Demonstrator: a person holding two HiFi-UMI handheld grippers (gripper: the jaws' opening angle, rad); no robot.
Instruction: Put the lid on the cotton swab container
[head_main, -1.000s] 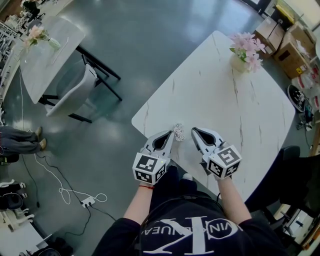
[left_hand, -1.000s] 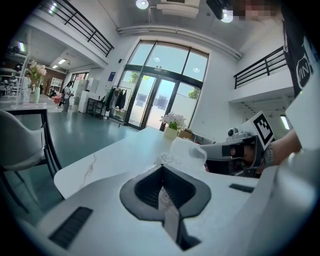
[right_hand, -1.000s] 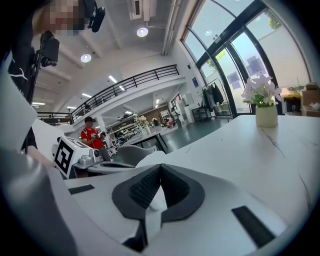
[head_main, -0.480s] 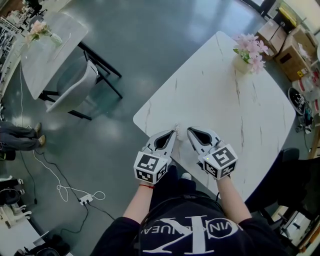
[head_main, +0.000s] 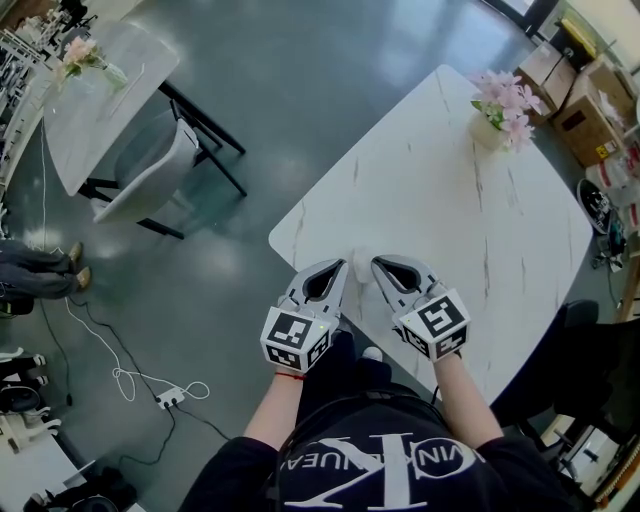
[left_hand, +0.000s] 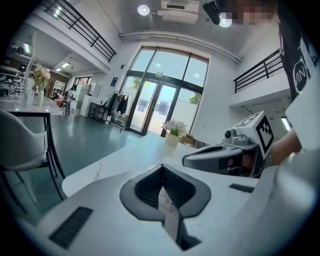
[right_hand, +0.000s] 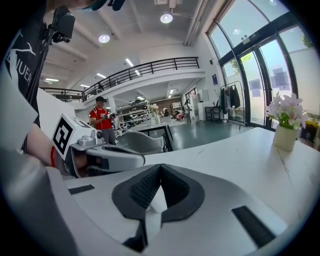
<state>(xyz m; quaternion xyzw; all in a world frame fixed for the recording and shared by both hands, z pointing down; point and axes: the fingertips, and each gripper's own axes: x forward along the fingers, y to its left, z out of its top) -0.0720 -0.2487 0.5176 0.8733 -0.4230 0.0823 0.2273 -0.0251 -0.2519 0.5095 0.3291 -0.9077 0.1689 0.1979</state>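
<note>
**Cotton swab container**: stands on the white marble table, small and pale, close to the rounded corner nearest the person. Serves as the reference for every position below.

**Left gripper**: lies just left of the container, tip angled in toward it, touching or very nearly so. Jaws pressed together down to a thin slit, with only table surface showing through. Pinches nothing.

**Right gripper**: lies just right of the container in a mirrored pose, tip likewise turned inward. Jaws also pressed together down to a slit.

**Reason for the pose (a judgement):** brackets the container from both sides with closed tips. Suits steadying it, or nudging and pressing a lid home, rather than picking anything up.

**Contents of the container:** too small and washed out in the head view, and hidden below the jaws in both gripper views. Cannot be read as bare swabs or as a seated lid. No separate lid visible on the table around the container.

**Vase**: well beyond the container, toward the far right side of the table. Holds pink flowers.
</note>
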